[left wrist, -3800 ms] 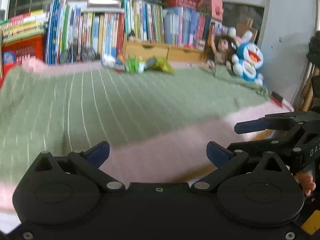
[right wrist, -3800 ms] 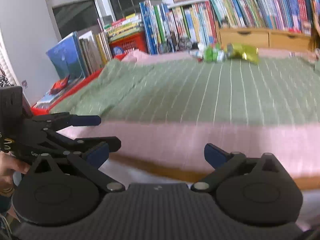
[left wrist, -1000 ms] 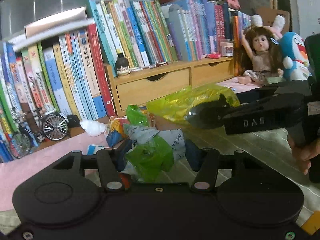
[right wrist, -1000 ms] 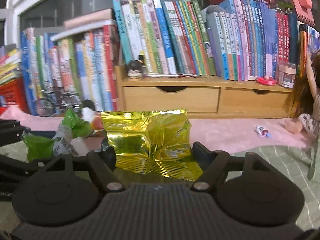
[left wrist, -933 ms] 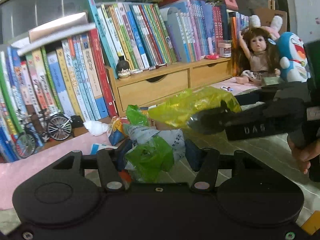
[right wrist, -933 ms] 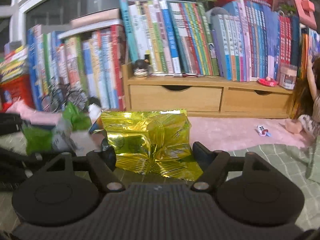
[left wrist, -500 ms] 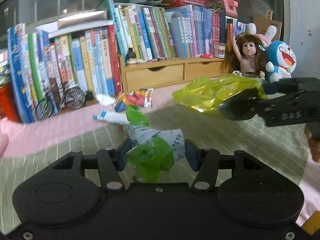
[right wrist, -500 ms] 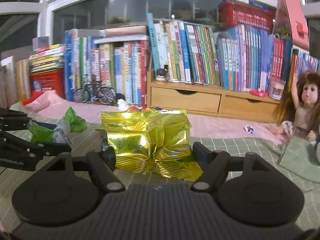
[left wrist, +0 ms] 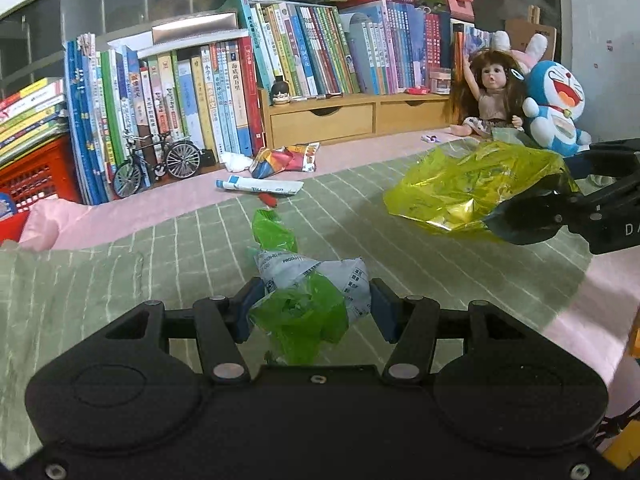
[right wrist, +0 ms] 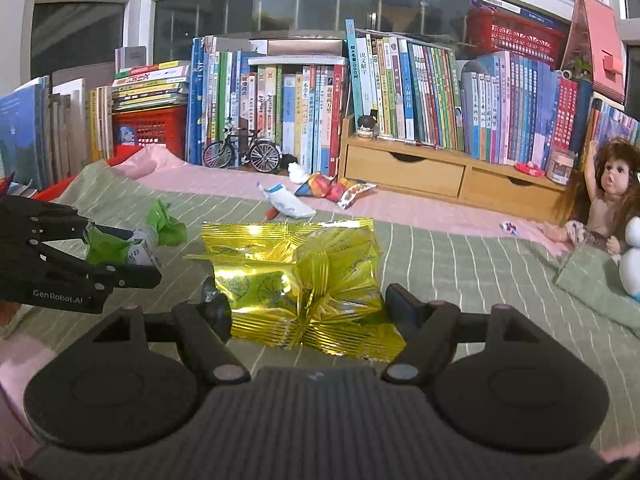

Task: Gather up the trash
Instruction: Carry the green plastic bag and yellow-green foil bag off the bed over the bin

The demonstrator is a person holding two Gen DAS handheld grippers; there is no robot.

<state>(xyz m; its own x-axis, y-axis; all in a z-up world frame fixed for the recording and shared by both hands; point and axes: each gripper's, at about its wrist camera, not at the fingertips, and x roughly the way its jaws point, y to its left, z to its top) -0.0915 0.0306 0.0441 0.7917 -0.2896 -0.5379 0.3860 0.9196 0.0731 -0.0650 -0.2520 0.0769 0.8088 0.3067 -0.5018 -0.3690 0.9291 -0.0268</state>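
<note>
Already pinched and lifted: two light, crinkly wrappers, one in each tool.

Left gripper [left wrist: 316, 304] pressed onto the green-and-white wrapper [left wrist: 310, 292], right gripper [right wrist: 310, 308] clamped across the yellow foil bag [right wrist: 298, 276], both carried above the green striped blanket [left wrist: 100, 280]. Soft, nearly weightless, probably slippery on the foil side; best taken at a bunched fold, not at a flat edge, to avoid sliding out. More litter well apart near the books [left wrist: 224, 92]: a colourful snack packet [left wrist: 286, 158] and a white-blue tube [left wrist: 260, 187], seemingly flat, so harder to get under.
</note>
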